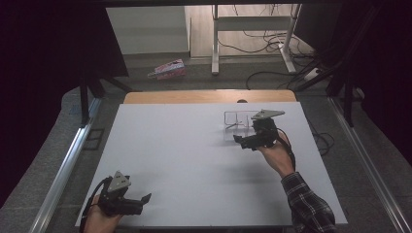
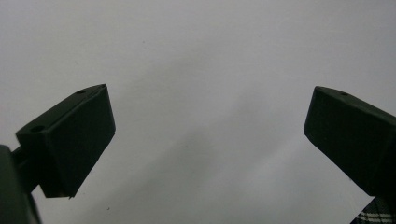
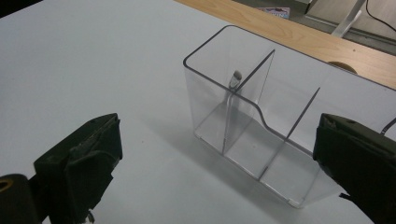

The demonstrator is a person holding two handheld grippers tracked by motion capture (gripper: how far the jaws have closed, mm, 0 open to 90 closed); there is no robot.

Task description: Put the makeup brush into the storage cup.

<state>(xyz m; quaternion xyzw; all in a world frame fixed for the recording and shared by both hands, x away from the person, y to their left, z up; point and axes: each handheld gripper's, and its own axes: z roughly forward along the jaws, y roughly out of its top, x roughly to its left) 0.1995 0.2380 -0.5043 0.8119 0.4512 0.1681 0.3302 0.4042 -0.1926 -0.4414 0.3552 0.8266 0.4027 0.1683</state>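
**A:** What is on the table?

**B:** A white table top [image 1: 194, 160] fills the middle of the high view, with a strip of bare wood along its far edge. Toward the far right stands a clear plastic organiser [image 1: 236, 121], a small open-topped box split by thin upright walls. In the right gripper view it shows three compartments [image 3: 252, 116] side by side, and its front wall steps down partway along. One small pale mark sits high on a divider; I cannot tell what it is. The compartments look empty.

**A:** Where are the hands?

**B:** The right gripper [image 1: 243, 141] is held just near of the organiser, a little to its right, pointing left. Its jaws stand wide apart with nothing between them, and its own camera looks straight at the box. The left gripper [image 1: 144, 199] rests at the near left corner, well apart from the organiser. Its jaws are also spread wide, over bare white surface [image 2: 205, 70].

**A:** So which step is this?

**B:** It reads as the approach to the organiser, before any contact. I judge the next move calls for easing the right gripper forward so one jaw passes on each side of a wall, then closing gently, since thin clear plastic may slide or tip.
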